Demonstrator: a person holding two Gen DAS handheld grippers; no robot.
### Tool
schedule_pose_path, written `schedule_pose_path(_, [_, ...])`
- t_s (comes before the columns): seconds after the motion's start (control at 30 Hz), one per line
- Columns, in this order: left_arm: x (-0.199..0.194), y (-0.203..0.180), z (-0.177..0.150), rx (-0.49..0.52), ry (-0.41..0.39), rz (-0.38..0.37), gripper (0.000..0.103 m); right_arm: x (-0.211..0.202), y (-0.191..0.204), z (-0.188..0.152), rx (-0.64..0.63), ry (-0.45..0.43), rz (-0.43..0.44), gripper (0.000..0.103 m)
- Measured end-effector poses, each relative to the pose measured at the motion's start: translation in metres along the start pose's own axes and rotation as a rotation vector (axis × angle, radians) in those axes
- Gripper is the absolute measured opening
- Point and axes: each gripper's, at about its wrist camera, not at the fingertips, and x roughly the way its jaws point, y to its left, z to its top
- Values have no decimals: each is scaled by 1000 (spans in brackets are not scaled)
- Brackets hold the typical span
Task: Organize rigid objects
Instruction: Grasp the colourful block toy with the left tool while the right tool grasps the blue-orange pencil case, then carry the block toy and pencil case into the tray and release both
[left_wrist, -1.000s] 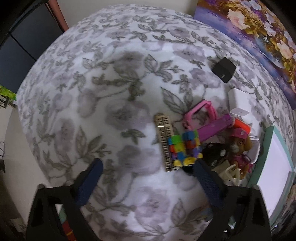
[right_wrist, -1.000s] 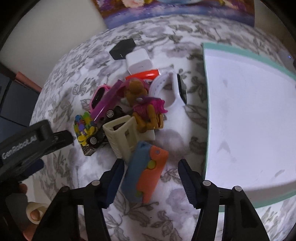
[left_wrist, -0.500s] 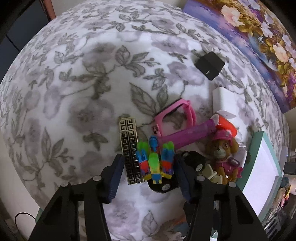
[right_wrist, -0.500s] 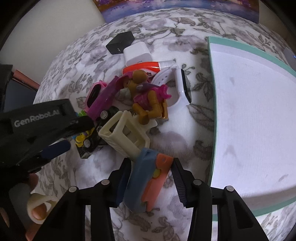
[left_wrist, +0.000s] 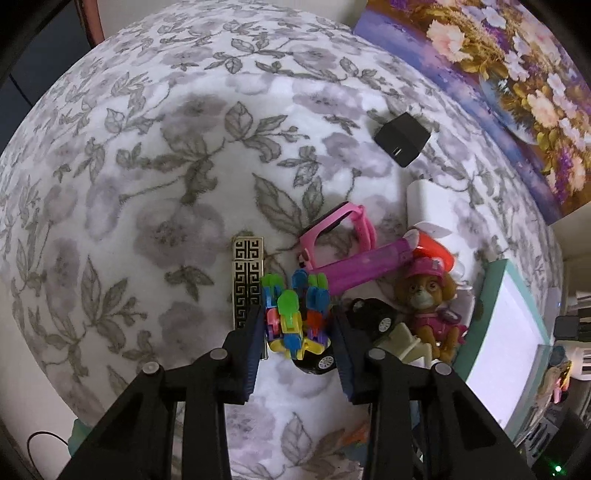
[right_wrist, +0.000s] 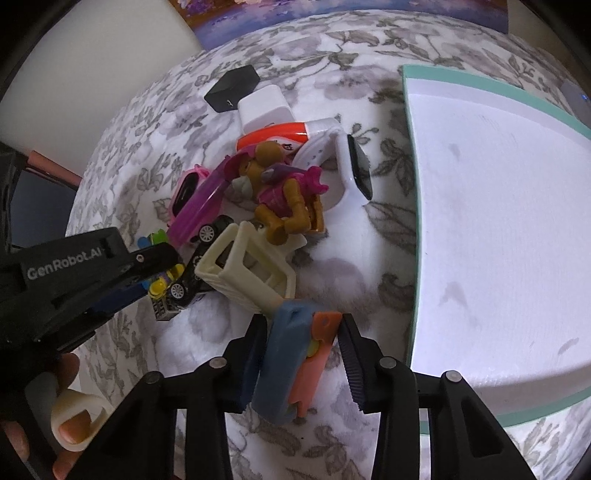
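A pile of small toys lies on a floral cloth. My left gripper (left_wrist: 297, 328) is shut on a multicoloured block toy (left_wrist: 295, 314), which touches a black toy car (left_wrist: 373, 317). My right gripper (right_wrist: 303, 343) is shut on a blue and orange flat toy (right_wrist: 291, 365) beside a cream plastic basket (right_wrist: 247, 266). The left gripper (right_wrist: 159, 266) also shows in the right wrist view, at the left of the pile. A brown pup figure in pink (right_wrist: 284, 184) lies in the middle of the pile.
A white tray with a teal rim (right_wrist: 410, 206) sits right of the pile. Also in the pile: a pink watch (left_wrist: 340, 232), purple tube (left_wrist: 369, 262), white watch (right_wrist: 343, 158), orange tube (right_wrist: 273, 134), white charger (right_wrist: 264, 105), black cube (right_wrist: 232, 88), patterned bar (left_wrist: 247, 273).
Both grippers closed in from open. The left moved forward onto the block toy and shut on it. The right moved onto the blue and orange toy and shut on it.
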Motion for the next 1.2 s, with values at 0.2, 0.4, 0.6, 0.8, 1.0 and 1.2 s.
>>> schedule_pose_path(0.2, [-27, 11, 1, -2, -60, -5, 37, -8, -3, 0, 13, -8, 38, 24])
schedule_pose_path(0.4, [-38, 9, 4, 3, -96, -3, 37, -7, -6, -1, 20, 4, 48, 24])
schedule_pose_path(0.6, [-35, 4, 5, 15, -86, 10, 37, 3, -3, -5, -10, 38, 7, 24])
schedule_pose_path(0.8, [-28, 6, 3, 12, -59, 25, 37, 5, 12, -10, -92, 32, -71, 24])
schedule_pose_path(1.0, [-24, 7, 3, 6, -36, 24, 37, 6, 14, -10, -98, 38, -82, 25])
schedule_pose_path(1.2, [-25, 6, 3, 11, -35, 19, 37, 5, 15, -18, -129, 38, -105, 25])
